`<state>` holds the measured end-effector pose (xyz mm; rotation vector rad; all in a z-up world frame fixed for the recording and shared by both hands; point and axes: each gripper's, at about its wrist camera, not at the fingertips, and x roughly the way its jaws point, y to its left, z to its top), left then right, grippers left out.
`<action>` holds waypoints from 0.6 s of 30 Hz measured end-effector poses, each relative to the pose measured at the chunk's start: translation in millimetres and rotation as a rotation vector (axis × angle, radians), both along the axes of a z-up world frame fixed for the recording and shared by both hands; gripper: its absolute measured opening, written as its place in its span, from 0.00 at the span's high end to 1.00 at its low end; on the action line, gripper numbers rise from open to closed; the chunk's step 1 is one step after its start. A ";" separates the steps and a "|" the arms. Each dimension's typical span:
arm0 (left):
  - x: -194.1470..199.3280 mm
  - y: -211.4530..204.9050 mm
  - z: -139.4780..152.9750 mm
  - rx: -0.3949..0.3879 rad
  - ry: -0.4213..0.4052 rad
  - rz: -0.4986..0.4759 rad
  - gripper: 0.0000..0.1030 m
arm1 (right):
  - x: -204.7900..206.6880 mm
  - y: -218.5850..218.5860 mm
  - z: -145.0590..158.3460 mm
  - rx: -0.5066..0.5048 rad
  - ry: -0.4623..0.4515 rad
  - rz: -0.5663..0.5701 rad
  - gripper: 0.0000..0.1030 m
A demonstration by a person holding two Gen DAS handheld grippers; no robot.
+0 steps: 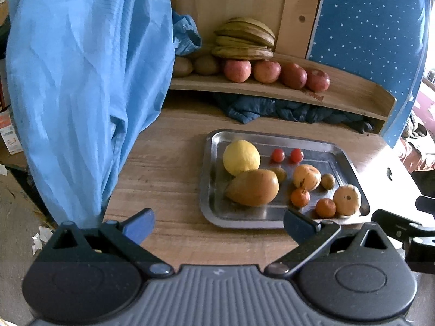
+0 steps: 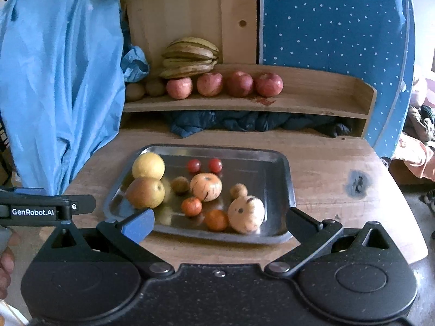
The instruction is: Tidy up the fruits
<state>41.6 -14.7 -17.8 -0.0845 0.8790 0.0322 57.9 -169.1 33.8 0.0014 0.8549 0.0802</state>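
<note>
A: So, where does the fruit sit relative to each tool?

B: Mostly on the steel tray (image 2: pixel 282 190), which lies on the wooden desk (image 2: pixel 326 168) just beyond the right tool (image 2: pixel 220 222). That tool is spread wide with nothing between its fingers; the tray's near edge falls in the gap.

A: And the left tool (image 1: pixel 218 224)?

B: Also wide open and empty. From its camera the tray (image 1: pixel 209 163) lies ahead and to the right, with its near right corner behind the right finger.

A: What is on the tray?

B: At the far left a yellow lemon (image 2: pixel 148 165), touching a brownish mango (image 2: pixel 145 192) just nearer. Two cherry tomatoes (image 2: pixel 204 165) lie side by side toward the far edge. In the middle is a pale orange fruit (image 2: pixel 205 186) with a small brown fruit on either side. Nearer are two small tangerines (image 2: pixel 202 213), and a blotched pale fruit (image 2: pixel 246 214) at the near right.

A: Anything off the tray?

B: On the wooden shelf (image 2: pixel 326 100) at the far side of the desk, four red apples (image 2: pixel 224 84) stand in a row, with a bunch of browning bananas (image 2: pixel 190 57) behind their left end and two brown kiwis (image 2: pixel 144 89) further left. A blue cloth (image 2: pixel 59 76) hangs at the left, and a dark blue cloth (image 2: pixel 244 122) is bundled under the shelf.
</note>
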 end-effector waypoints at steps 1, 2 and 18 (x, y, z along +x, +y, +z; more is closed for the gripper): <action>-2.8 1.5 0.1 0.001 -0.001 -0.001 0.00 | -3.1 2.0 0.4 -0.001 0.000 0.000 0.01; -5.4 2.7 0.1 0.001 -0.001 -0.001 0.00 | -5.5 4.0 0.9 -0.001 0.001 0.000 0.01; -24.7 8.1 -1.0 -0.002 0.012 0.013 0.00 | -26.9 12.4 0.4 -0.024 0.044 0.027 0.01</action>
